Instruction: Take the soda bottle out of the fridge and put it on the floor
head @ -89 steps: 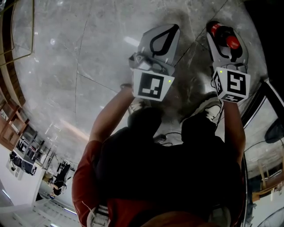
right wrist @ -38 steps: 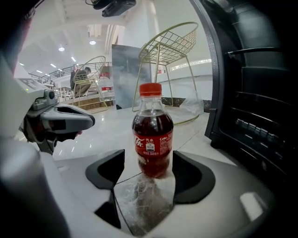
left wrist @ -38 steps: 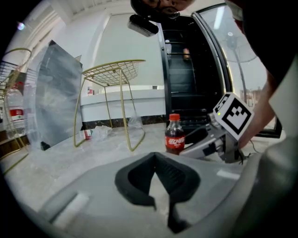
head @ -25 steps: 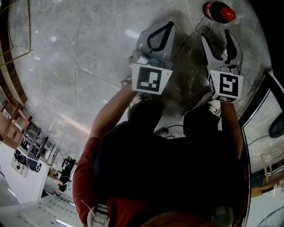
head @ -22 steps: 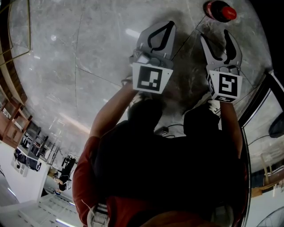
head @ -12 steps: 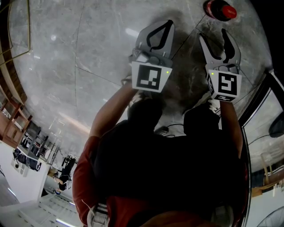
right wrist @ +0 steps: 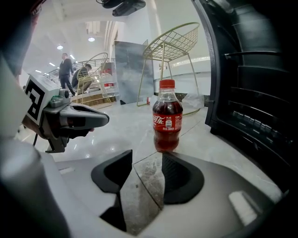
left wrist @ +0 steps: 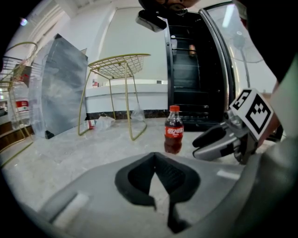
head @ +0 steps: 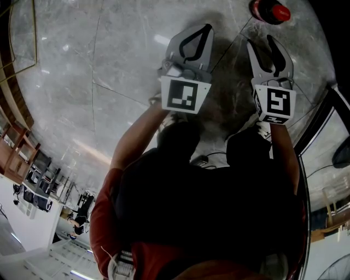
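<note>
Marble floor [head: 109, 54] bears the Coca-Cola soda bottle [right wrist: 167, 118]; right hand-held gripper [head: 261, 44] empty, just narrowing; left hand-held gripper [head: 205, 27] closed.

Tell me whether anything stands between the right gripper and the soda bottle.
Nothing visible does. Only bare floor lies between the right gripper, whose empty jaws have just been closing, and the upright soda bottle ahead. The fridge stands off to its right.

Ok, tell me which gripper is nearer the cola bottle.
Right. The right gripper sits just short of the cola bottle, its jaws having just closed partway with nothing between them; the left gripper is shut, farther off to the bottle's left.
</note>
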{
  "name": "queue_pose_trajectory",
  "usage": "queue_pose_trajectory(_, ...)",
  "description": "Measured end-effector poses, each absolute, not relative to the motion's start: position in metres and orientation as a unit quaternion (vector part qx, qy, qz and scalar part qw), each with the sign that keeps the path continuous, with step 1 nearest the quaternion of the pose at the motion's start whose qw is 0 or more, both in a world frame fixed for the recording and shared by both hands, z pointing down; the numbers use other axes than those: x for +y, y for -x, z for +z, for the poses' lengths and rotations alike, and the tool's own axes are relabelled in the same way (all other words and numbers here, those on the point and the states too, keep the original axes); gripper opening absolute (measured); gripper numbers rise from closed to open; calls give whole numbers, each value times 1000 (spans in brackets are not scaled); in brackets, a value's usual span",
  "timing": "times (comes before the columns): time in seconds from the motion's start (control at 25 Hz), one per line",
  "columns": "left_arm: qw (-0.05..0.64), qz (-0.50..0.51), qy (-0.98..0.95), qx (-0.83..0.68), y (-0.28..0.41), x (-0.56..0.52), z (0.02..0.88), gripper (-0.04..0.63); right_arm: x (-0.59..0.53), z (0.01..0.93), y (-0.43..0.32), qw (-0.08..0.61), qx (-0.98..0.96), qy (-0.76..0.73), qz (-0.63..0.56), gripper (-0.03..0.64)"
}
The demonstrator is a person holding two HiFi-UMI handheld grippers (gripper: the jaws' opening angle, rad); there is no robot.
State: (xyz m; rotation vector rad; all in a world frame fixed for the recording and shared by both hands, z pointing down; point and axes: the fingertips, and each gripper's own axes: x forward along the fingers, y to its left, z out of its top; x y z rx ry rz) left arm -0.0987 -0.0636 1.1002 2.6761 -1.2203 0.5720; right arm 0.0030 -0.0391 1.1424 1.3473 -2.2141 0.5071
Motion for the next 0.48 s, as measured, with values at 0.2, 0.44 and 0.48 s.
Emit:
queue_pose_trajectory(0.2, 72, 192, -891, -406, 99, -64, 1099, 0, -40, 1138, -4, 242, -812, -499, 180, 102)
queue_pose_trajectory(0.44, 71, 191, -891, -407, 99, -64, 1100, 0, -40, 1139, -8, 243, -808, -504, 185, 2)
queue_pose_trajectory(0.48, 72, 191, -891, -406, 99, -64, 1100, 0, -40, 1139, -8, 243, -808, -504, 184, 2)
